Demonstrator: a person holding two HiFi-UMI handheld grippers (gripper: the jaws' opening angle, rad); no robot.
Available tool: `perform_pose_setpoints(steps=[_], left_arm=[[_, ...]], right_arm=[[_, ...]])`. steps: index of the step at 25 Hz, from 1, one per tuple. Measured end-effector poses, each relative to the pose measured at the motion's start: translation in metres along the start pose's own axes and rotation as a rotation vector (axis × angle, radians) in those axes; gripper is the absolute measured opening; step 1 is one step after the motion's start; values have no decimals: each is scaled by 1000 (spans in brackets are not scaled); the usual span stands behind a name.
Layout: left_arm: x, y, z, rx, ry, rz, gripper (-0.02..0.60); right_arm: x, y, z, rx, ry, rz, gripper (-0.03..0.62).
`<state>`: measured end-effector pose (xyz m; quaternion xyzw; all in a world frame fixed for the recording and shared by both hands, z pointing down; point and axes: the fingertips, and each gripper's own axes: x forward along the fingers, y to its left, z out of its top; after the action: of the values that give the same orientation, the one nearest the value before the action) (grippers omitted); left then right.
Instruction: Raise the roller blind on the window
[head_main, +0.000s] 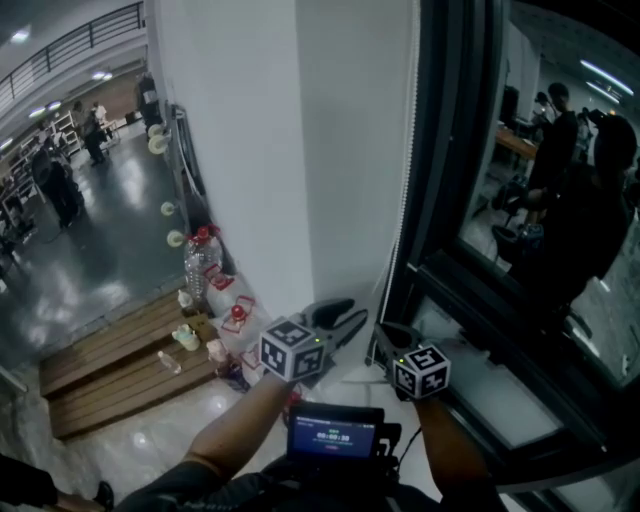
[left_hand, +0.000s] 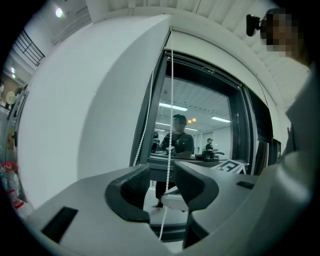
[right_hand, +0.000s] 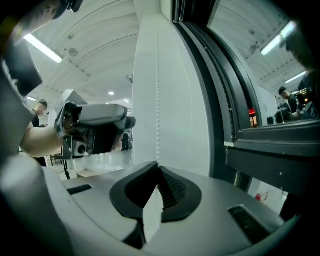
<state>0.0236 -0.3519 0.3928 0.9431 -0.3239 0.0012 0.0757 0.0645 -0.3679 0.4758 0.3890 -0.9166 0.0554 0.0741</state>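
Note:
A white bead chain (head_main: 405, 200) hangs down the left edge of the dark window (head_main: 520, 200), beside a white wall (head_main: 250, 150). My left gripper (head_main: 340, 320) is open; in the left gripper view one strand of the chain (left_hand: 171, 100) runs down through the gap between its jaws (left_hand: 162, 172) without being pinched, and a second strand (left_hand: 145, 125) hangs further left. My right gripper (head_main: 385, 340) sits just right of it, shut on the chain (right_hand: 157, 100), which drops straight into its closed tips (right_hand: 157, 165). The window glass shows uncovered; the blind itself is out of sight above.
A window sill (head_main: 480, 390) runs below the glass. Bottles and small clutter (head_main: 205, 265) stand on the floor at the wall's foot beside a wooden platform (head_main: 120, 370). People stand far off in the hall (head_main: 55, 180) and behind the glass (head_main: 560, 140).

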Motion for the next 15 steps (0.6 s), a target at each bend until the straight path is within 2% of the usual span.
perform_pose_setpoints(steps=[4, 15], left_arm=[[-4, -11, 13, 20, -14, -8, 153], [-9, -11, 24, 5, -46, 14, 153]], right_arm=[[-1, 1, -16, 29, 31, -7, 8], [8, 4, -19, 7, 46, -4, 8]])
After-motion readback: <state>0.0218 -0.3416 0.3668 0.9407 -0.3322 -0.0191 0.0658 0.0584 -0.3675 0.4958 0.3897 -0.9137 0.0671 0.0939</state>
